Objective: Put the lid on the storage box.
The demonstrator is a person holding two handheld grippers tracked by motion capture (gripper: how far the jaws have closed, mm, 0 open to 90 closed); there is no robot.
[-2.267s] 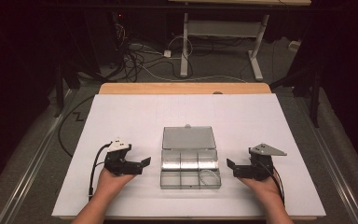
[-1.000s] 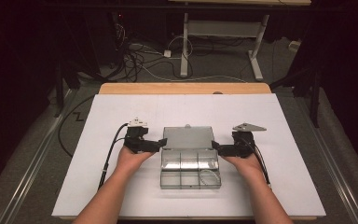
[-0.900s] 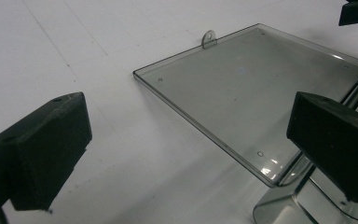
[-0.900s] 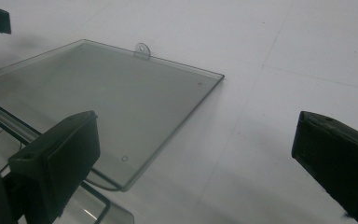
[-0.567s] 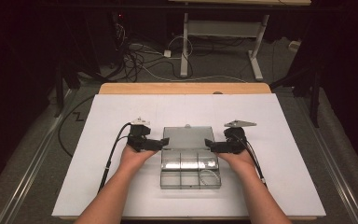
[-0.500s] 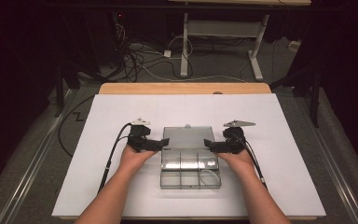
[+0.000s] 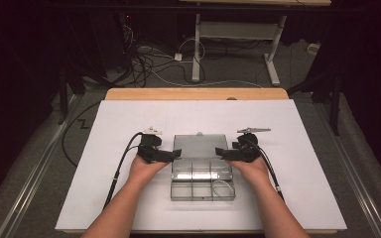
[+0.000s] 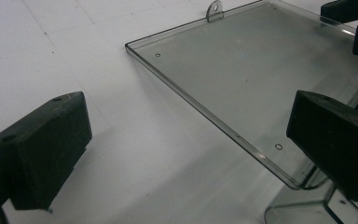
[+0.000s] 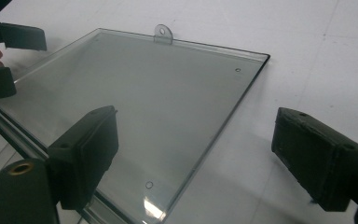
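**Clear box lid flanked by both tongs**

Where the clear compartment box lies near the counter's front edge, its lid is laid open flat behind it. The left tongs and right tongs are held wide, each straddling a side edge of the lid, nothing gripped; the right jaws have just been closing. The lid is judged light, stiff and slippery, best pinched at its side edges. Nothing else is seen in the way.

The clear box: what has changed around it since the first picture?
Both hands moved up and inward to the open lid: the left gripper and right gripper now straddle its side edges. The right fingers have just been closing, not yet gripping. The clear box stayed put.
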